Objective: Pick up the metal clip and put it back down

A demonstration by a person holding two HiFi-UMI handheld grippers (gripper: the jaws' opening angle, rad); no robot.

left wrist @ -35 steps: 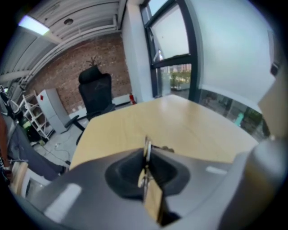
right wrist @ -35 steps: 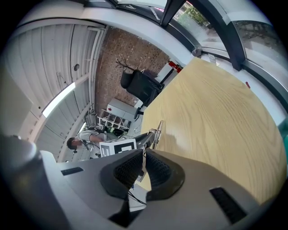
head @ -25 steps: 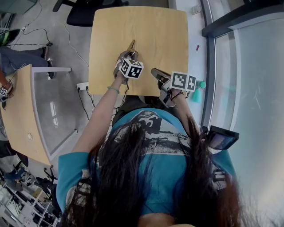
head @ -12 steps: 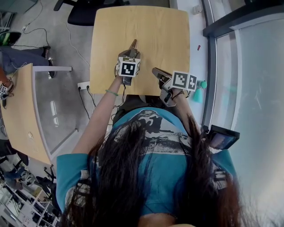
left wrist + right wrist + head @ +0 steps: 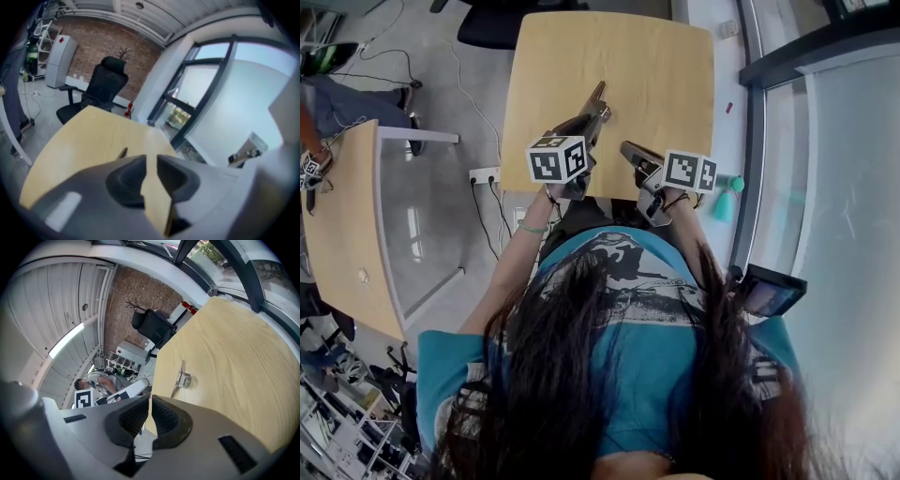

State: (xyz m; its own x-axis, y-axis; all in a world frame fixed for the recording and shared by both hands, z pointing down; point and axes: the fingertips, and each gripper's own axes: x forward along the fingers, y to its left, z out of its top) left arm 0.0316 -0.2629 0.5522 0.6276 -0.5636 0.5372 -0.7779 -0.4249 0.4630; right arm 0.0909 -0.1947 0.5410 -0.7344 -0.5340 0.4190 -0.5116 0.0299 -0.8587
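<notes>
The metal clip [image 5: 598, 100] lies flat on the light wooden table [image 5: 656, 66], left of its middle. My left gripper [image 5: 585, 124] hovers just short of the clip on the near side, pointing at it. Its jaws are closing with only bare table showing through the gap. In the left gripper view only the clip's tip [image 5: 122, 153] peeks over the left gripper [image 5: 151, 157]. My right gripper [image 5: 629, 151] rests at the table's near edge, shut on nothing. The right gripper view shows the clip [image 5: 182, 379] beyond the right gripper [image 5: 150, 400].
A black office chair [image 5: 492, 23] stands beyond the table's far side. A second wooden table [image 5: 347, 225] is at the left, with cables and a power strip [image 5: 483, 174] on the floor between. A glass partition [image 5: 825, 187] runs along the right.
My left gripper has drawn back from the clip toward the near edge and tilted, so its marker cube now faces more to the left. The clip stays on the table. The right gripper has not moved.
</notes>
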